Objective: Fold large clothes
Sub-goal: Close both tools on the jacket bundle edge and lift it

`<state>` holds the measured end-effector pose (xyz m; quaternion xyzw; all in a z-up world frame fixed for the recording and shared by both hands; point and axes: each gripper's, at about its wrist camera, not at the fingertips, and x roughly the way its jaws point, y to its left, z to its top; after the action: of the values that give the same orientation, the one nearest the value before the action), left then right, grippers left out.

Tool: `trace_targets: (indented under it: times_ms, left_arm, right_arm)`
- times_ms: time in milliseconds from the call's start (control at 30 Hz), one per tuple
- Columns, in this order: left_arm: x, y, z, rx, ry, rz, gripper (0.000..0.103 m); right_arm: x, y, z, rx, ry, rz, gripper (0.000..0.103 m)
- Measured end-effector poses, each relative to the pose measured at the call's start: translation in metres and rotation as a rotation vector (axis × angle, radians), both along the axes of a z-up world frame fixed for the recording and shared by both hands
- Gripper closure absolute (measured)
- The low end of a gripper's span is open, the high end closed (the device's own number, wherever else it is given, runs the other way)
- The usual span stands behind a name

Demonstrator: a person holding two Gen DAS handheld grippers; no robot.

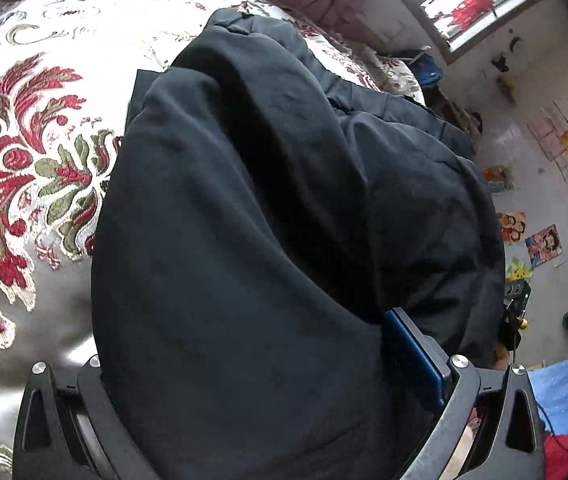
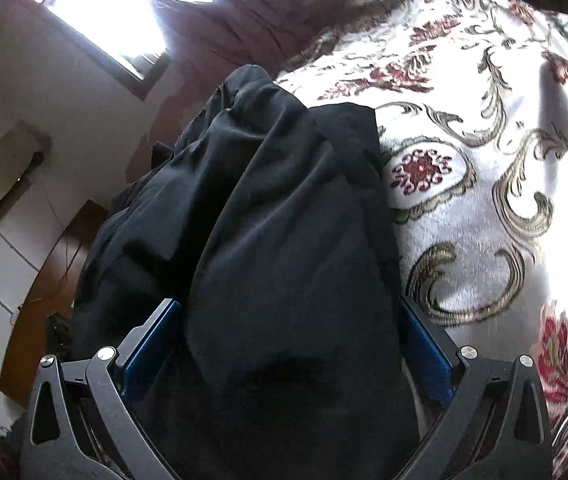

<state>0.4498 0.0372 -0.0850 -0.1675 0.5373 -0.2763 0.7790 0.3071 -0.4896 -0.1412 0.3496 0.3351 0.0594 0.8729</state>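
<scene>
matt dark cloth garment point(image 1: 267, 208) — woven brocade bedspread point(image 1: 23, 168)

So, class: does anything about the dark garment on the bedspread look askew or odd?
Nothing is damaged or spilled. The dark garment is bunched and creased, not flat, on the floral bedspread, draped between the fingers of both the left gripper and the right gripper.

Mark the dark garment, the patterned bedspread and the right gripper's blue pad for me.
dark garment point(image 1: 267, 208): left wrist view, on the bunched middle fold.
patterned bedspread point(image 2: 484, 128): right wrist view, bare floral area beside the garment.
blue pad point(image 2: 149, 350): right wrist view, finger's inner face.
</scene>
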Motion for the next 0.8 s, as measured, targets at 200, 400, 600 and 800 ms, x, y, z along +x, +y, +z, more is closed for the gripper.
trace_targets:
  times_ms: [200, 400, 600, 800]
  left_arm:
    - [-0.007, -0.007, 0.007, 0.039, 0.030, 0.117, 0.027]
    - [-0.019, -0.008, 0.025, 0.061, 0.040, 0.207, 0.065]
    - [-0.031, -0.016, 0.053, 0.109, -0.016, 0.179, 0.079]
    - [-0.044, -0.018, 0.107, 0.142, -0.184, 0.187, 0.083]
  right_arm:
    - [-0.003, 0.011, 0.006, -0.005, 0.087, 0.000, 0.011]
    - [-0.016, 0.019, 0.026, -0.067, 0.142, -0.011, 0.046]
    - [-0.032, 0.052, 0.073, -0.275, 0.080, 0.012, 0.079]
    - [-0.034, 0.093, 0.126, -0.340, -0.120, 0.071, 0.082]
